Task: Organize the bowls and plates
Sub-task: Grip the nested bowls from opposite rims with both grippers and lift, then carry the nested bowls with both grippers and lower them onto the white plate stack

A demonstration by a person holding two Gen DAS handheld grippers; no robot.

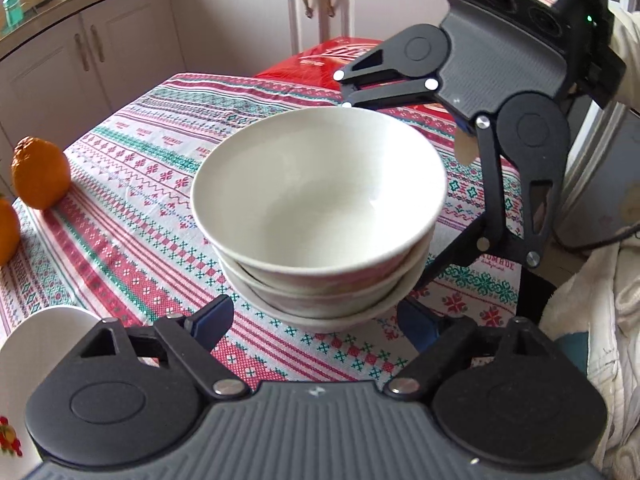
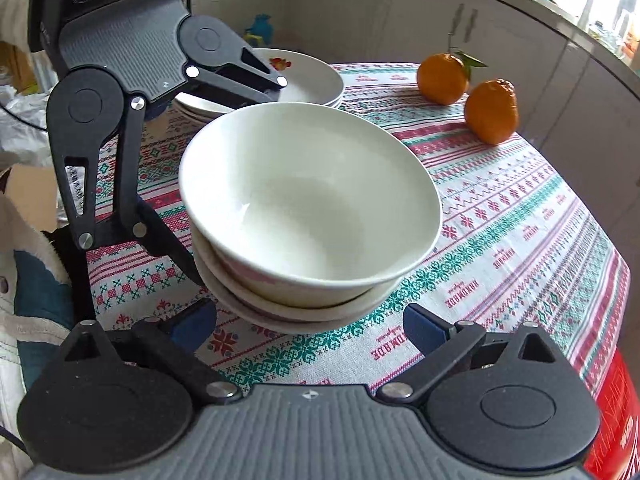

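Three white bowls [image 1: 320,200] [image 2: 308,200] are nested in a stack on the patterned tablecloth [image 1: 120,220]. My two grippers face each other across it. In the left wrist view my left gripper [image 1: 316,322] is open, its blue pads either side of the stack's near base, apart from it. In the right wrist view my right gripper [image 2: 308,324] is open wide at the opposite side, pads likewise off the bowls. One right gripper finger [image 1: 440,260] reaches down beside the lowest bowl. A stack of white plates [image 2: 304,76] with a red flower print stands behind the left gripper.
Two oranges [image 2: 442,78] [image 2: 491,112] lie near the table's far edge by the cabinets. A red box [image 1: 320,60] sits off one end of the table. One plate's rim [image 1: 52,332] shows at the lower left. A white sleeve [image 1: 592,320] is beside the table.
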